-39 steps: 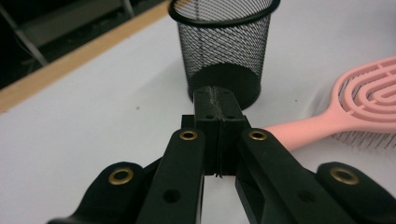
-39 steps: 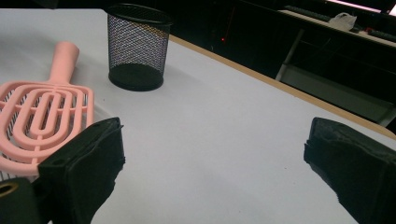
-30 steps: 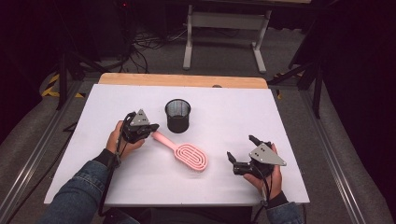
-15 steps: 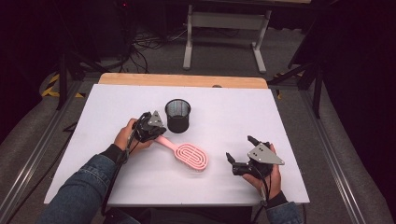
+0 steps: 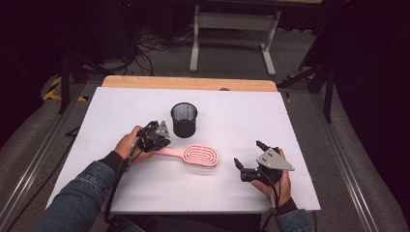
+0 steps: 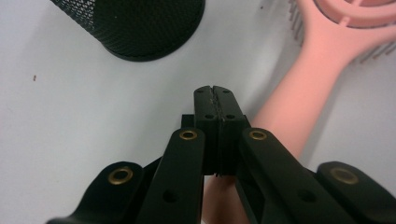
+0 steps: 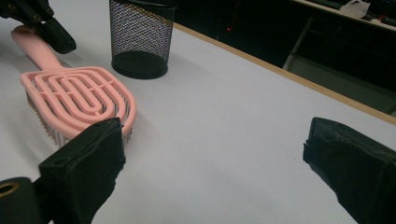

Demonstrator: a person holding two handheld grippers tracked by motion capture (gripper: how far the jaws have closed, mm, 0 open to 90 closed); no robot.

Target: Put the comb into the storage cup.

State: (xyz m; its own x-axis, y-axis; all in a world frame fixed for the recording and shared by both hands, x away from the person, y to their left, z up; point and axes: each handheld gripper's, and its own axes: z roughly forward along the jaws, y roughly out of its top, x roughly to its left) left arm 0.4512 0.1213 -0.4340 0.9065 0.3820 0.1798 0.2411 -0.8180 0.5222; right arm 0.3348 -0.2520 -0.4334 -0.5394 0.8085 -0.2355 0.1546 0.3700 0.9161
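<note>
Covering most of the scene is a white table [image 5: 121, 116] with a wooden strip along its far edge; no brand, label or writing can be read on anything here. Near the table's middle stands a black mesh cup [image 5: 184, 119], upright. Just in front of it lies a pink hairbrush [image 5: 194, 154], bristles down, its oval head pointing toward the person's right and its handle toward the left hand. The left gripper [image 5: 155, 137] sits over the handle end, jaws pressed together with nothing between them; in the left gripper view the closed tips [image 6: 215, 100] lie just beside the pink handle [image 6: 299, 100]. The right gripper [image 5: 247, 162] rests well apart from the brush, jaws spread wide and empty. Compared with a second ago, the left gripper has shifted rightward, closer to the cup, and the brush has swung round to lie more level across the table
</note>
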